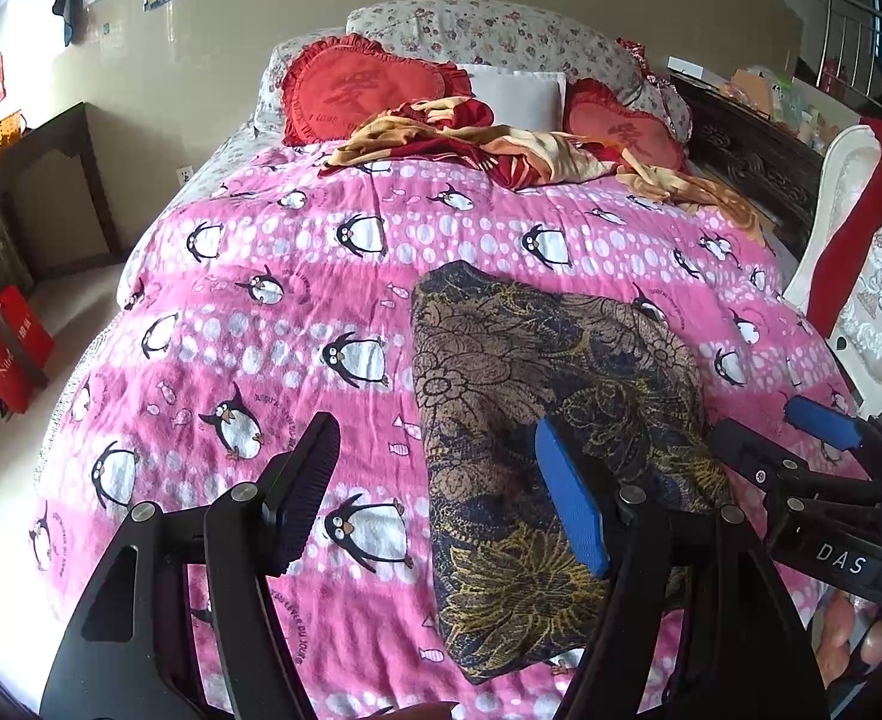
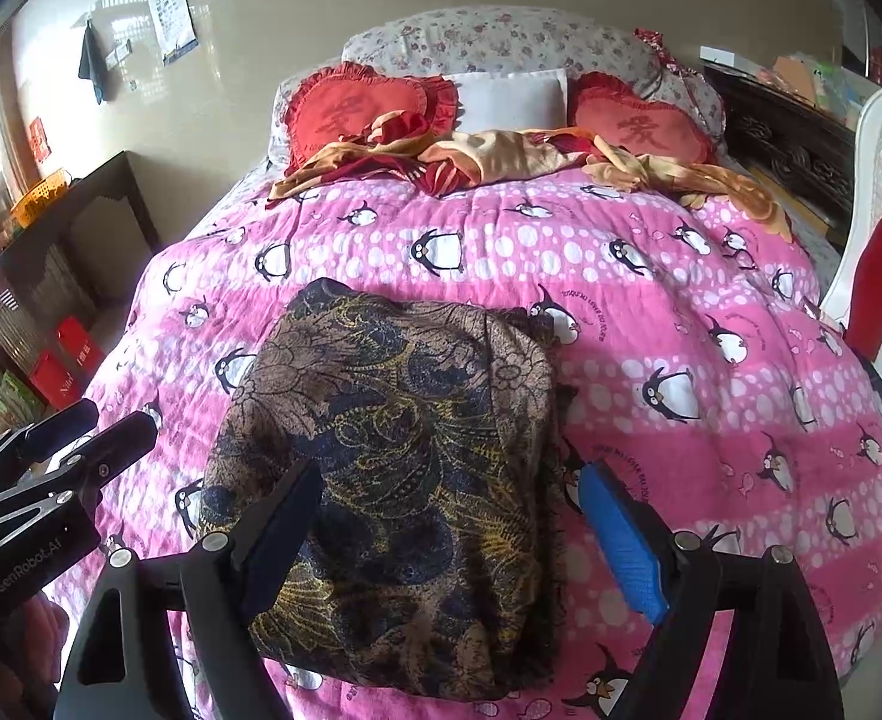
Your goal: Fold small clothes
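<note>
A dark navy, brown and gold floral garment [image 1: 537, 420] lies folded into a rough rectangle on the pink penguin quilt [image 1: 249, 312]; it also shows in the right wrist view [image 2: 399, 456]. My left gripper [image 1: 441, 498] is open and empty above the garment's left edge. My right gripper [image 2: 453, 540] is open and empty above the garment's near half. The right gripper also shows at the right edge of the left wrist view [image 1: 789, 426]. The left gripper shows at the left edge of the right wrist view [image 2: 96, 423].
Two red heart cushions [image 2: 357, 114], a white pillow [image 2: 513, 99] and a crumpled red and yellow cloth [image 2: 501, 162] lie at the bed's head. A white chair with a red cloth [image 1: 861, 240] stands right of the bed. A dark table [image 1: 39, 198] and red bags [image 1: 9, 348] stand on the left.
</note>
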The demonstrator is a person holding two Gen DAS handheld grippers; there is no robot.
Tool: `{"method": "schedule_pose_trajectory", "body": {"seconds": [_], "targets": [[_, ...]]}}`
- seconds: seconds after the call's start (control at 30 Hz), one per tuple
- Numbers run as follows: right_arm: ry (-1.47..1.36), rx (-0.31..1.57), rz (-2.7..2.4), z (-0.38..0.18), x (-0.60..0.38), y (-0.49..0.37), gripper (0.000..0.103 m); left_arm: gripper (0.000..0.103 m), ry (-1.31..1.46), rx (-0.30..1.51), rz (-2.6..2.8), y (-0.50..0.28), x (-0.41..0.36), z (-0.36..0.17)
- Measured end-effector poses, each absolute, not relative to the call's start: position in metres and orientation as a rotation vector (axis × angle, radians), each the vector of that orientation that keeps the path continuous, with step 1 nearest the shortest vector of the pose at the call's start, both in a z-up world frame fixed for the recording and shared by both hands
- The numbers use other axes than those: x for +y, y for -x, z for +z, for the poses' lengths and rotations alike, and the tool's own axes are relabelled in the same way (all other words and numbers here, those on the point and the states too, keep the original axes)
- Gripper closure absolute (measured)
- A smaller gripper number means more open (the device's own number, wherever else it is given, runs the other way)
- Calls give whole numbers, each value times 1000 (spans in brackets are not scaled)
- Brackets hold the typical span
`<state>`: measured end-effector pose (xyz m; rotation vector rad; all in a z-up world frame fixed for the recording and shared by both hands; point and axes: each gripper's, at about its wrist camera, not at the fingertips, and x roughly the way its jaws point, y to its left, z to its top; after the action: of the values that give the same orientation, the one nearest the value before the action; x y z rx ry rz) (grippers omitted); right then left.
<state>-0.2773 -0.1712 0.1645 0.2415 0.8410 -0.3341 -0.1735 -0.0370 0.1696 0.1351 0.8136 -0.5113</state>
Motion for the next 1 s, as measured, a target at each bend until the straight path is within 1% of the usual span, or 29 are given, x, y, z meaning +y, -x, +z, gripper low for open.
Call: {"method": "schedule_pose_trajectory", "body": {"seconds": [1.0], "targets": [[-263,901,-324,142,-172,261,17,35,-131,856,-525,164,-41,153]]}}
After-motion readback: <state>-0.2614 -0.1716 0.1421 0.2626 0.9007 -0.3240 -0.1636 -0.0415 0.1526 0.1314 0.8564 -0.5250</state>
